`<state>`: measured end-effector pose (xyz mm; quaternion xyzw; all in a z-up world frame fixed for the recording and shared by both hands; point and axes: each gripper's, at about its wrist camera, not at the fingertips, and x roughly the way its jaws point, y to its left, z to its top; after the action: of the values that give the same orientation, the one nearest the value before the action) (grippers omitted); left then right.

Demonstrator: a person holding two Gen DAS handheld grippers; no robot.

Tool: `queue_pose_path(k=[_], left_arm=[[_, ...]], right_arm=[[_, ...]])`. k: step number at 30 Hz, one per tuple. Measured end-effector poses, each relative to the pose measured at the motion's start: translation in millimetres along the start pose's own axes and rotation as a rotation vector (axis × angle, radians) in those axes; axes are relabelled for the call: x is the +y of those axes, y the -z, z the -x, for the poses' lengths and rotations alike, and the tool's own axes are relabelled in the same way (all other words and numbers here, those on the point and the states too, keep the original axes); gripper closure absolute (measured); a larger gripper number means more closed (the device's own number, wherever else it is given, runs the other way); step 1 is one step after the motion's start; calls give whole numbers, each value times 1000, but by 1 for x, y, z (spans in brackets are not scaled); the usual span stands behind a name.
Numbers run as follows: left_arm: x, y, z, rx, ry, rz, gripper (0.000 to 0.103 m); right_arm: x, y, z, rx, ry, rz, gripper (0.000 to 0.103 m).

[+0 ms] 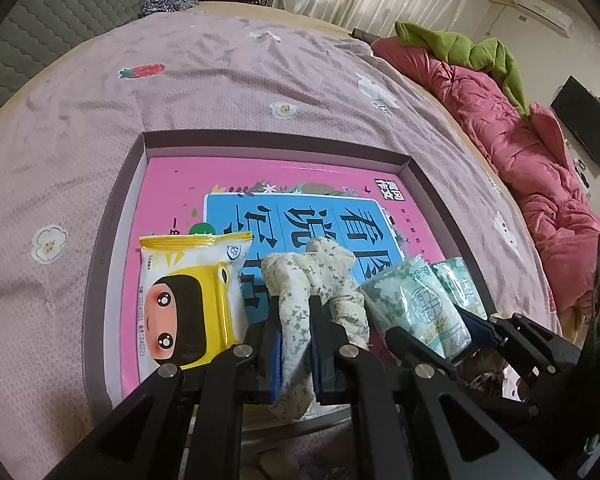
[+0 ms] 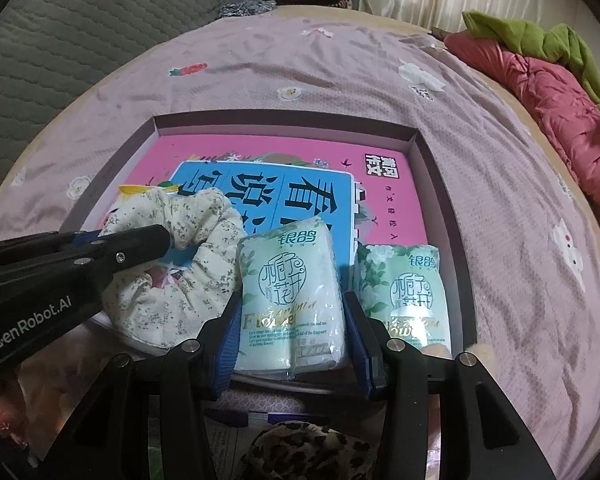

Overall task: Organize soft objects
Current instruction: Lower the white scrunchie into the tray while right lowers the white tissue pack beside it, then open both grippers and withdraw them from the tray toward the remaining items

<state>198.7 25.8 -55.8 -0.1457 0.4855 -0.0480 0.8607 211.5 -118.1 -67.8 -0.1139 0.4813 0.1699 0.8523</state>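
Left claw (image 1: 296, 320) pinches the cream floral cloth ring (image 1: 320, 280); right claw (image 2: 294, 320) clamps the pale green plastic tissue pack (image 2: 290, 292), both at the near edge of the shallow grey cardboard box (image 2: 440, 184). Likely risk: the slick wrapper slips free.

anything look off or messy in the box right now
Nothing spilled or damaged. The floral fabric piece lies crumpled, pinched by the left gripper; the tissue pack sits between the right gripper's fingers, slightly tilted beside a second pack.
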Motion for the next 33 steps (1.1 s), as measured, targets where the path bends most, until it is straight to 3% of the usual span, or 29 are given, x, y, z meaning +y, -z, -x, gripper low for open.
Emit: queue_pose_path(k=[6, 16, 23, 33], left_arm=[[1, -1, -1, 5, -2, 1, 92], [3, 0, -1, 8, -18, -2, 92], [3, 1, -1, 16, -32, -10, 92], [6, 3, 2, 28, -42, 0, 78]], right_arm=[[0, 0, 6, -15, -21, -15, 44], [-4, 1, 20, -58, -15, -32, 40], [-10, 6, 47, -147, 29, -8, 35], [-37, 17, 68, -177, 34, -88, 34]])
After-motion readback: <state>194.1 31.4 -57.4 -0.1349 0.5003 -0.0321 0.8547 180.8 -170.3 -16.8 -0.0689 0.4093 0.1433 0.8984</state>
